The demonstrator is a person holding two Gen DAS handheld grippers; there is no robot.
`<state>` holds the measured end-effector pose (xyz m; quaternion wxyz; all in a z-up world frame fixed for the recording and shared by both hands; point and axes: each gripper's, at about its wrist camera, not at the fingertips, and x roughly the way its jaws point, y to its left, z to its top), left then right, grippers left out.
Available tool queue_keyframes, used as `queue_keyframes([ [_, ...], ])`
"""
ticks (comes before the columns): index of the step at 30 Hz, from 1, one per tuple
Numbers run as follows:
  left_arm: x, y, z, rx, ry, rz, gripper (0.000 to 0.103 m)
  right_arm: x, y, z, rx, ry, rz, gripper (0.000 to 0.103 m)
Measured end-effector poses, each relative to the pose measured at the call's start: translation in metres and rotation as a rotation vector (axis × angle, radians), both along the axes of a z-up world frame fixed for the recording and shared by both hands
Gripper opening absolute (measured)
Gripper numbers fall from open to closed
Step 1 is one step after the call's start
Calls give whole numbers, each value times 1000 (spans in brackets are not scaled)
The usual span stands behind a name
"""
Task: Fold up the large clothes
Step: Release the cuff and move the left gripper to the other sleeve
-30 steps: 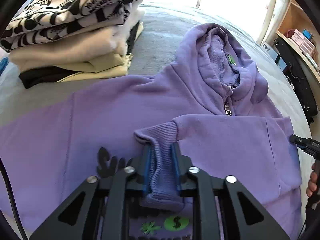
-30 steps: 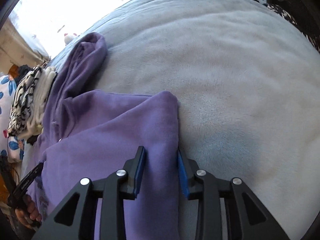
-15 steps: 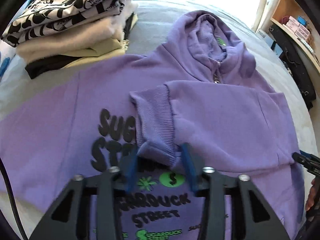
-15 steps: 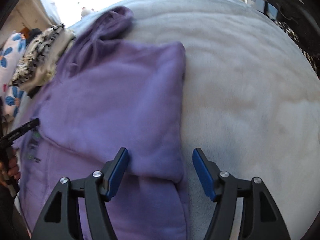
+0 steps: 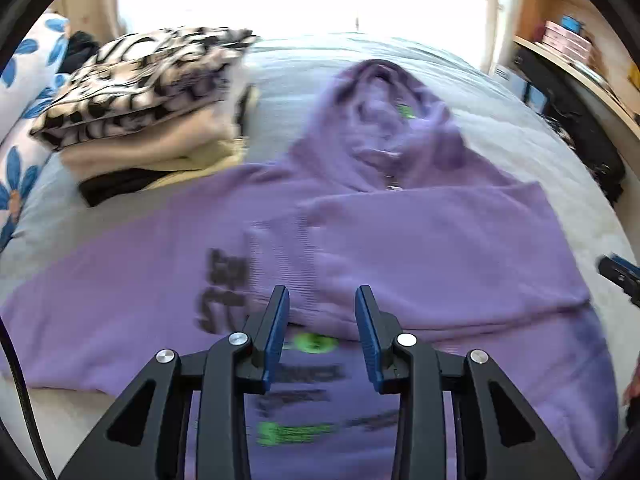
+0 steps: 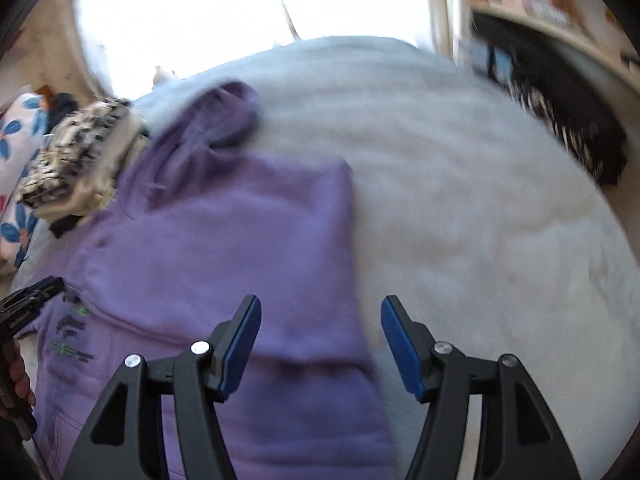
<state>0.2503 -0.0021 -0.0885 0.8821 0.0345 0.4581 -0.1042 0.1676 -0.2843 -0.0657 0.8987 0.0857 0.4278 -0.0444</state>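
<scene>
A purple hoodie (image 5: pixel 420 248) lies front up on the grey bed, hood (image 5: pixel 384 112) at the far end. One sleeve is folded across the chest, its ribbed cuff (image 5: pixel 276 256) lying over the black and green print. My left gripper (image 5: pixel 322 332) is open and empty, just short of the cuff. In the right wrist view the hoodie (image 6: pixel 224 248) fills the left half. My right gripper (image 6: pixel 320 344) is open and empty above the folded edge of the sleeve. The views are blurred.
A stack of folded clothes (image 5: pixel 148 108) with a black-and-white top sits at the far left beside a blue-flowered pillow (image 5: pixel 16 152). Grey blanket (image 6: pixel 480 200) stretches to the right of the hoodie. Wooden shelves (image 5: pixel 572 44) and dark items stand at the right.
My left gripper has let go of the sleeve cuff and drawn back. My right gripper has opened wide, released the hoodie edge and pulled back. The folded sleeve stays on the chest.
</scene>
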Motion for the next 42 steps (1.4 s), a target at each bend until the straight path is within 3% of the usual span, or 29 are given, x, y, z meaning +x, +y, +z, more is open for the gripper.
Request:
queue_keyframes([
  [2, 1, -18, -4, -33, 52, -24, 32, 12, 25, -2, 10, 32, 62, 62],
  [6, 2, -45, -20, -86, 109, -3, 32, 36, 59, -25, 132, 118, 170, 62],
  [8, 2, -53, -32, -91, 132, 11, 32, 44, 70, -36, 148, 141, 173, 62],
  [12, 6, -50, -48, -56, 139, 33, 33, 46, 56, -54, 89, 180, 106, 60],
  [14, 6, -40, -48, -69, 139, 33, 33, 38, 35, -55, 110, 179, 83, 60],
  [16, 7, -27, -47, -81, 142, 51, 33, 27, 10, -53, 49, 181, 8, 59],
  [19, 6, -8, -48, -97, 145, 88, 33, 11, -22, -50, 114, 166, -41, 59],
  [23, 4, -3, -48, -100, 136, 116, 34, 4, -21, -50, 41, 182, -99, 62],
  [25, 2, -5, -47, -81, 134, 133, 41, 8, -14, -54, -12, 213, -117, 64],
  [32, -23, 1, -21, -77, 108, 156, 45, -4, -12, -44, -18, 208, -150, 64],
  [38, -58, 13, 12, -74, 64, 194, 65, -29, 4, -21, 51, 186, -167, 65],
  [42, -83, 18, 32, -47, 38, 201, 68, -51, 22, -4, 89, 150, -152, 65],
])
